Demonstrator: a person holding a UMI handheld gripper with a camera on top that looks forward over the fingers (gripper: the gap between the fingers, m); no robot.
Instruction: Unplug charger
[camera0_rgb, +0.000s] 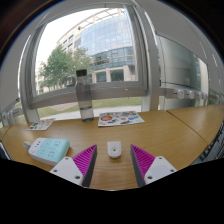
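Note:
A small white charger (114, 148) stands on the wooden table (170, 130), just ahead of my fingers and centred between them. My gripper (114, 161) is open, its two magenta pads (86, 158) spread wide on either side with a clear gap to the charger. A pale teal power strip (47, 150) lies to the left of the left finger. I cannot see whether the charger is plugged into anything.
A tall clear bottle (84, 99) stands at the table's far side by the large window. Printed leaflets (121, 119) lie flat beside it, and another sheet (41, 125) lies farther left.

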